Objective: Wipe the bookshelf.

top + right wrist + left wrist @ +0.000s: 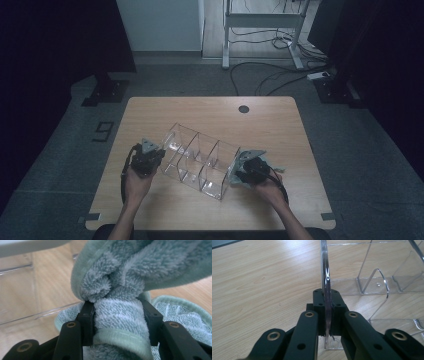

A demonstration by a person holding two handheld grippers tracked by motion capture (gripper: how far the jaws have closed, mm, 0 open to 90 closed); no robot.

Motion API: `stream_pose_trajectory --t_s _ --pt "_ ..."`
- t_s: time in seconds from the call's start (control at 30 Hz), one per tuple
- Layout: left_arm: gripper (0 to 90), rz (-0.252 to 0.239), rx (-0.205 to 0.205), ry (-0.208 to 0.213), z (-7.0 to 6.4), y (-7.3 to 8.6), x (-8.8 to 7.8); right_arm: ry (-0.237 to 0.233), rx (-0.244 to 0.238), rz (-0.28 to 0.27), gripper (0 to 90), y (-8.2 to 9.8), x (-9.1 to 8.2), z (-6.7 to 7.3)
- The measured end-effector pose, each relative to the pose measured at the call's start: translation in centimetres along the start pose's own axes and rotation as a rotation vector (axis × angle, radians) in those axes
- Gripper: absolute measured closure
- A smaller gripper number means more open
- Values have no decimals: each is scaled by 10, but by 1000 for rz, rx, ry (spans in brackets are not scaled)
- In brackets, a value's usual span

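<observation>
- Nearest me on the tabletop (150,210), my left tool (146,159) is clamped tight on the left end wall of the clear acrylic organizer (200,157).
- At the organizer's right end, my right tool (250,170) is closed partway around a bunched green towel (120,312).
- Risk, as I judge it: wiping hard could twist the thin wall out of the left pinch, or the towel could slip loose.
- Farther off, the organizer's clear dividers are hard to trace, and the towel hides whether it touches the organizer.

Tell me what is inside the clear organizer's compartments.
The clear organizer looks empty: only wooden table shows through its walls. The end compartment beside the right hand-held gripper and its green towel is partly covered.
</observation>
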State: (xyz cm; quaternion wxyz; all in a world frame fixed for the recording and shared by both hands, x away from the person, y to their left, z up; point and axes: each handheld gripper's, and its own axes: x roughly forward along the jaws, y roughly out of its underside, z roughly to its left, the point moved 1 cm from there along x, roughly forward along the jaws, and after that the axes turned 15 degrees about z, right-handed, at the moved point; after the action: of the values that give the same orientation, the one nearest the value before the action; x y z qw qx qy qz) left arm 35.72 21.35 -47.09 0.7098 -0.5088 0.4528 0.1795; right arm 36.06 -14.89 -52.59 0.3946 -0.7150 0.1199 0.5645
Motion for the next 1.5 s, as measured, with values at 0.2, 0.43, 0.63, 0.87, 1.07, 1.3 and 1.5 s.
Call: stream_pose_trajectory --t_s 0.2,0.43,0.63,0.87,1.07,1.3,1.5 --pt "865 1 -5 1 0 0 1 -39 -49 7 530 4 -4 14" --pt "865 5 -6 3 0 0 1 -96 -84 14 530 9 -8 31" --pt "865 3 -7 3 0 0 2 -143 -134 25 528 13 -13 50" --pt "865 4 -6 9 0 0 2 -179 -185 42 528 15 -17 68" --pt "865 2 -5 18 1 0 2 -191 -198 47 528 15 -18 69" --pt "863 -2 -2 27 3 1 2 -186 -175 35 529 15 -27 57" --pt "862 0 -6 36 4 2 3 -142 -100 19 530 19 -38 34"
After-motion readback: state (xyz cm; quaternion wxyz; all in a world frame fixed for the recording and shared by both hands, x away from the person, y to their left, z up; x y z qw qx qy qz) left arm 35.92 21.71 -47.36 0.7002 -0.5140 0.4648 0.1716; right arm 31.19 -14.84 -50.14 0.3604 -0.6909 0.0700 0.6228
